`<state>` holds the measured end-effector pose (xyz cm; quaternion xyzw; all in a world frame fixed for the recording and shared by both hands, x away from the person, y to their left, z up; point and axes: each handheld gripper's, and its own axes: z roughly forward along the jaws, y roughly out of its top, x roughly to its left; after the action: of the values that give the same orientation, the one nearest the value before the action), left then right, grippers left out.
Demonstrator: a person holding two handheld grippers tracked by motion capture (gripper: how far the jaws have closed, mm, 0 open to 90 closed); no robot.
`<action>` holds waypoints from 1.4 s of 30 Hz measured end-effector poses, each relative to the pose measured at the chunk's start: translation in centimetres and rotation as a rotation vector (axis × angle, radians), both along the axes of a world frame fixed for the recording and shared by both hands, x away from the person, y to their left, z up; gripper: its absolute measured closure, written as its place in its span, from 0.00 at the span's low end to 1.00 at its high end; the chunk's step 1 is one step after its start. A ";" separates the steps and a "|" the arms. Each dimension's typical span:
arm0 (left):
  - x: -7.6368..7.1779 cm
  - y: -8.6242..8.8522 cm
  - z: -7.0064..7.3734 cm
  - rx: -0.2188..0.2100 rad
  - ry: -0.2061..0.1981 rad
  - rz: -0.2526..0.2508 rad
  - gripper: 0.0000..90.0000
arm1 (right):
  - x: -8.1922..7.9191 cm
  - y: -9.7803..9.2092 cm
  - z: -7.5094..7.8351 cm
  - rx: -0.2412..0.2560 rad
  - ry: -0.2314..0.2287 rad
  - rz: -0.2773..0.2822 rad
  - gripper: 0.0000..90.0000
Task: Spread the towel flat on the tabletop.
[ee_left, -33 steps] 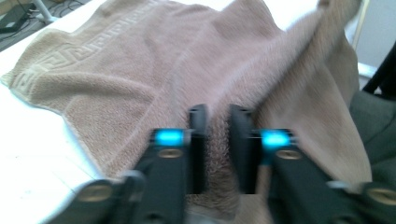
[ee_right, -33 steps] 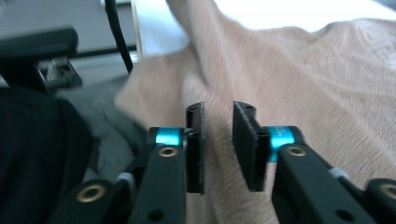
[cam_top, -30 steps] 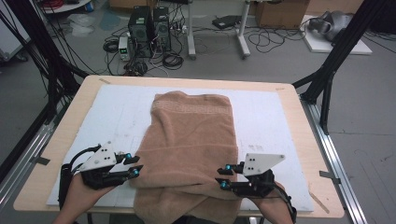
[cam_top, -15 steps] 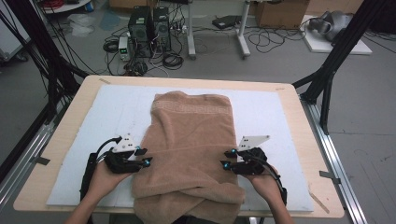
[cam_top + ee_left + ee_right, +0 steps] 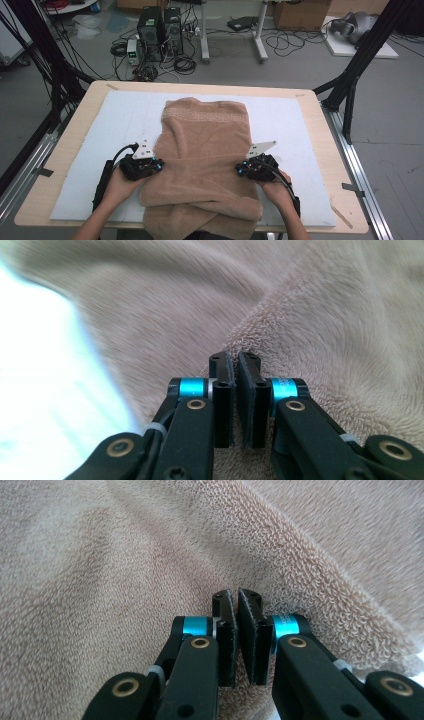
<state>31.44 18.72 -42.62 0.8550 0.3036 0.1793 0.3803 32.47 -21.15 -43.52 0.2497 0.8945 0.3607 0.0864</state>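
Both hands are reaching in low from the near edge, forearms angling toward the middle, each one gripping its tool from behind. The left gripper (image 5: 156,165) is sitting at one long side of the tan towel (image 5: 205,150), and the right gripper (image 5: 242,170) is sitting at the opposite side, the two pointing inward at each other with the towel's width lying between them. The left hand (image 5: 120,182) is wrapping the tool body with the wrist flat to the surface (image 5: 80,145); the right hand (image 5: 272,187) is mirroring it, cable looping over its back.

Along the left gripper (image 5: 235,360), the jaws are standing nearly together, just a thin slit between the pads, and their tips are pressing into a raised fold of the towel (image 5: 310,330) directly ahead. Whether any cloth is caught in that slit I cannot tell. To one side of these jaws the white pad on the surface is showing bright.

Along the right gripper (image 5: 236,597), same picture: jaws almost closed, a narrow gap, tips meeting a thick ridge of towel (image 5: 280,570) running diagonally just beyond them. Again, no telling if cloth is pinched.

The towel is lying lengthwise down the surface, its near end bunching into overlapping folds behind both jaws and spilling over the near edge.
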 end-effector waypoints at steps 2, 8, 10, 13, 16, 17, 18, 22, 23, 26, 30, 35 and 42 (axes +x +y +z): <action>0.5 0.3 0.7 -0.038 -0.038 0.044 0.99 | 0.6 -0.2 0.5 0.005 -0.018 -0.020 0.96; 3.5 0.4 2.0 -0.118 -0.050 0.138 1.00 | 3.1 -1.3 2.4 0.075 -0.054 -0.104 0.95; 4.6 0.1 2.2 -0.132 -0.046 0.170 1.00 | 3.9 -1.5 2.7 0.075 -0.061 -0.132 0.95; 5.0 0.1 2.4 -0.177 -0.053 0.204 0.96 | 4.8 -2.0 2.8 0.086 -0.068 -0.169 0.89; 4.3 0.4 2.5 -0.164 -0.038 0.153 0.85 | 4.6 -2.4 2.9 0.141 -0.039 -0.152 0.81; 3.9 0.4 2.5 -0.161 -0.034 0.126 0.83 | 4.1 -2.4 3.1 0.146 -0.044 -0.129 0.79; 3.3 0.5 2.6 -0.165 -0.021 0.088 0.80 | 3.6 -2.2 3.3 0.149 -0.045 -0.100 0.77; 0.8 0.1 2.4 -0.113 -0.006 -0.022 0.72 | 0.9 -1.5 3.5 0.137 -0.053 0.004 0.69; 0.2 0.0 2.2 -0.096 -0.009 -0.040 0.71 | 0.2 -1.3 3.2 0.126 -0.051 0.023 0.68; -1.0 -0.1 1.4 -0.075 0.009 -0.074 0.65 | -1.2 -1.2 2.4 0.099 -0.048 0.044 0.66; -1.2 -0.4 -0.4 0.008 0.053 -0.081 0.65 | -1.9 -1.2 0.8 0.057 -0.015 0.059 0.66; -0.6 -0.8 -1.1 0.027 0.093 -0.099 0.82 | -1.5 -0.8 -0.5 0.023 0.019 0.050 0.76; 0.3 -0.8 -0.7 -0.005 0.057 -0.033 0.96 | -0.5 -0.2 0.0 -0.007 0.022 0.059 0.95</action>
<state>31.71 17.90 -43.33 0.8639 0.3005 0.1476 0.3763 32.01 -21.32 -43.56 0.2270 0.9036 0.3571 0.0667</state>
